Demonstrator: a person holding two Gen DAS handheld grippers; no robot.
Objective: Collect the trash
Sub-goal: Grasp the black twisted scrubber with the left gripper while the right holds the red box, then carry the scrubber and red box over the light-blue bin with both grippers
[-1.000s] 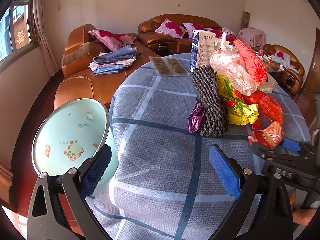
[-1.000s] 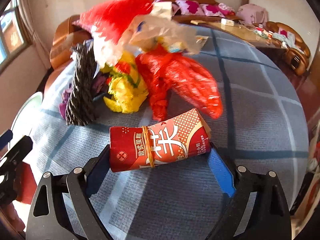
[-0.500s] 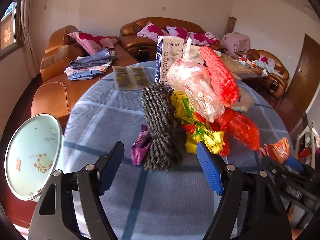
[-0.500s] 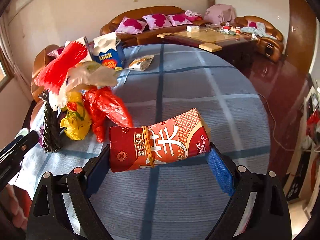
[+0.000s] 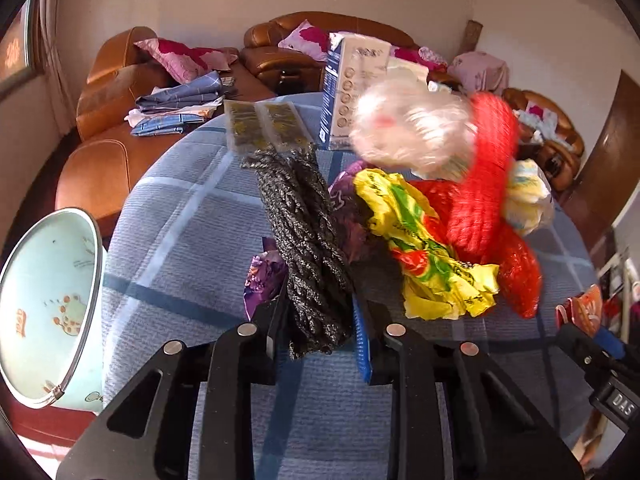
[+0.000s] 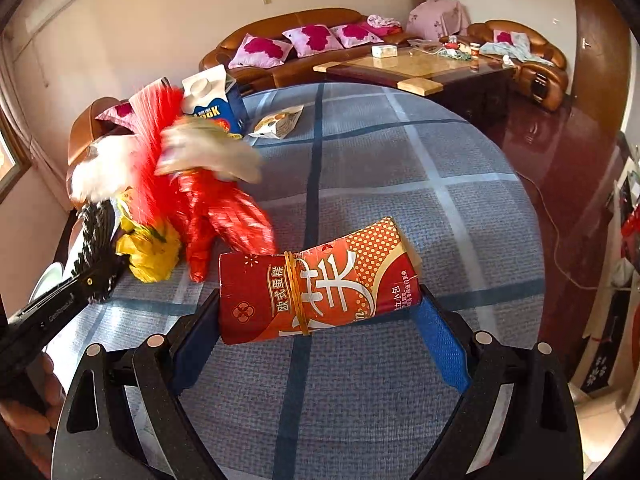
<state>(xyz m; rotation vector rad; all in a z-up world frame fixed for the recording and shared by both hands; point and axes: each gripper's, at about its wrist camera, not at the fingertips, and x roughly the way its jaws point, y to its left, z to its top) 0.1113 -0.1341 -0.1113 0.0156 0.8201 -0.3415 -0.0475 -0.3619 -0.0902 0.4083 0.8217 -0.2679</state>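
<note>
- 1 pale enamel basin (image 5: pixel 48 304) with a cartoon print, at the table's left edge.
- 1 left gripper (image 5: pixel 320 320), jaws closing on 1 black foam net (image 5: pixel 308 248).
- 1 blue carton (image 6: pixel 216 104), "LOOK" partly legible.
- 1 right gripper (image 6: pixel 320 312), jaws wide, clamping 1 red package (image 6: pixel 320 288) reading "欧式蛋糕".

The red packet (image 6: pixel 320 292) reads "欧式蛋糕"; the blue carton (image 6: pixel 216 108) shows "LOOK"; the right gripper (image 5: pixel 600 344) bears "DAS".
</note>
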